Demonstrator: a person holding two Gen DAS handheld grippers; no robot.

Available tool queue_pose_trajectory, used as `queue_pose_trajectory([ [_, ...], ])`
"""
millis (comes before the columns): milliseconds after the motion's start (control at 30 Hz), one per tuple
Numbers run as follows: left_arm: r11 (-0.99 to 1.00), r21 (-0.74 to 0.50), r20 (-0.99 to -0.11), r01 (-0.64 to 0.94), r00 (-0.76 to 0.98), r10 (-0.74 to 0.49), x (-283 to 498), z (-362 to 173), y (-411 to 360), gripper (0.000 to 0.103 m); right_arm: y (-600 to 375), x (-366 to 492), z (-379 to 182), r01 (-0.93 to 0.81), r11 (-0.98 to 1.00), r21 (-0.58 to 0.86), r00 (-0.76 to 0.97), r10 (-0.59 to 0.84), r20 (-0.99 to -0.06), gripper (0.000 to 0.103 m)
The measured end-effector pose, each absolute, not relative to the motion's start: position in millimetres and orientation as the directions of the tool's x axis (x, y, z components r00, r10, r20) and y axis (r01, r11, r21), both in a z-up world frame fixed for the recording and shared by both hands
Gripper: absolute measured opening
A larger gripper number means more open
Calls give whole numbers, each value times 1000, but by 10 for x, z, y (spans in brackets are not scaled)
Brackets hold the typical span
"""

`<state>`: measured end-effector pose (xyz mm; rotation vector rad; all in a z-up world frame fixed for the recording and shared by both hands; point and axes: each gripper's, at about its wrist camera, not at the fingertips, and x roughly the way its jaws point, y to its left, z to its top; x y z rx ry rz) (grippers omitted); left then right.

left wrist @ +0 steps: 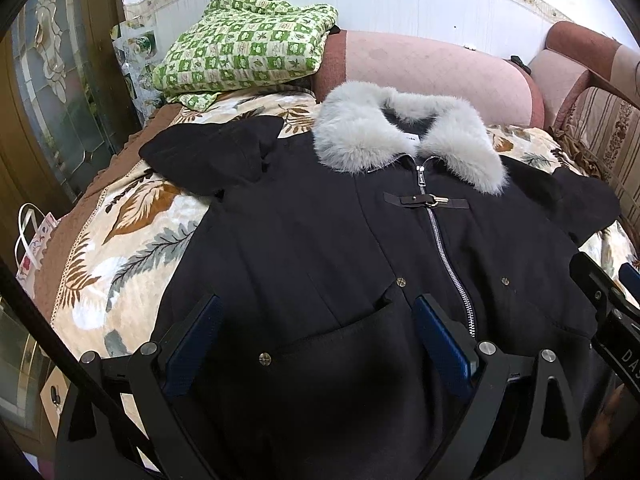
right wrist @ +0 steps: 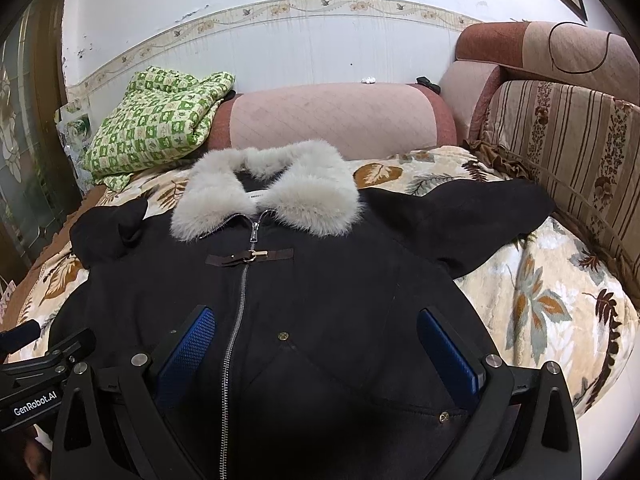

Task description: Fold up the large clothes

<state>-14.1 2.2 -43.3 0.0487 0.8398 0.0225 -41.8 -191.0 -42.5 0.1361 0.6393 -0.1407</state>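
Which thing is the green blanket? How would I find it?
Look at the big pink bolster along the wall at the back of the bed. At its left end lies a folded quilt, partly on top of it. It is the only thing with green and cream checks; the black coat lies nearer.

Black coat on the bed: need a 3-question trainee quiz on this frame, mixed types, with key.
1. True or false: the black coat lies front side up with its zipper closed.
2. Multiple choice: the green checkered quilt is (A) folded near the pink bolster, (B) draped over the coat, (C) held in the right tongs.
3. Fill in: the grey fur collar sits at the end of the coat ____ from the left tongs.

Key: 1 true. 2 A. 3 farthest; both tongs are open above the coat's lower part, gripping nothing.
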Motion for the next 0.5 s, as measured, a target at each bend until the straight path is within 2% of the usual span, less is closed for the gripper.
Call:
queue_pose_trajectory([
  [500,999,40,-754,-2,656,32,-124,-460,-3,95,-1904,-418,-449,171,981,87,791,-84,-606,102],
])
